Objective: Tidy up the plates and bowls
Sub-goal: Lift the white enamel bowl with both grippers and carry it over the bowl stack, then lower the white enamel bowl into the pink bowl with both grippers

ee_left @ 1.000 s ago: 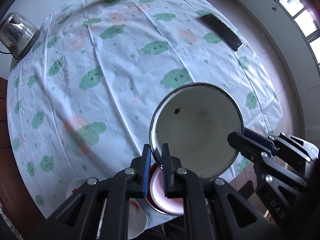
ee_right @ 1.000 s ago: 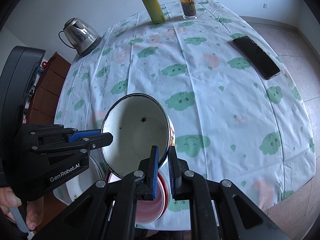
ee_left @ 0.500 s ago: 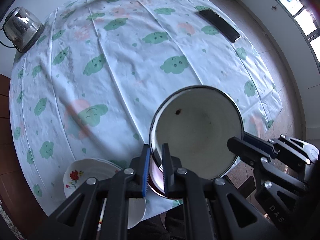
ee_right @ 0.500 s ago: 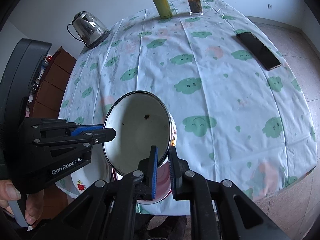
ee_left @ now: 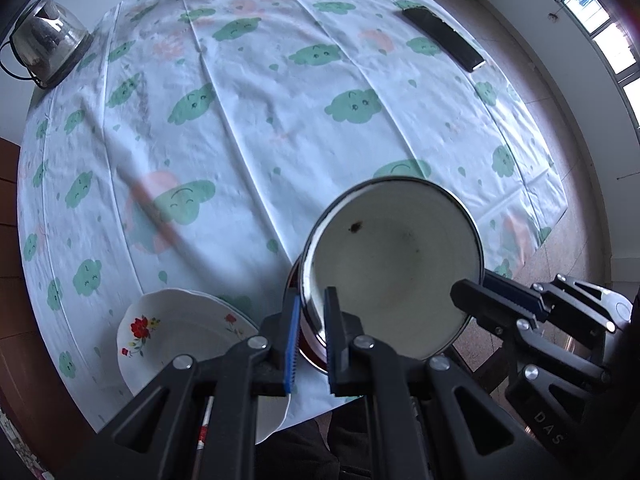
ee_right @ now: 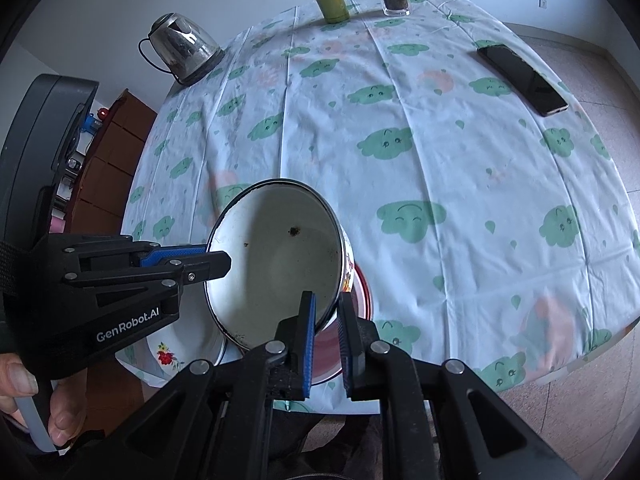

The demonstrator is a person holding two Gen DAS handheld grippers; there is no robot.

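Both grippers, left (ee_left: 310, 316) and right (ee_right: 325, 312), pinch bowl (ee_left: 394, 268) rim; uneven pull could tip it onto red plate (ee_right: 360, 292).

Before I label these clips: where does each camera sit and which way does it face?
Left wrist: on the left claw, looking down across the table; clamps the bowl rim.
Right wrist: on the right claw, same direction; grips the rim opposite, a hand showing.
Shared: bowl, plate, kettle, phone.
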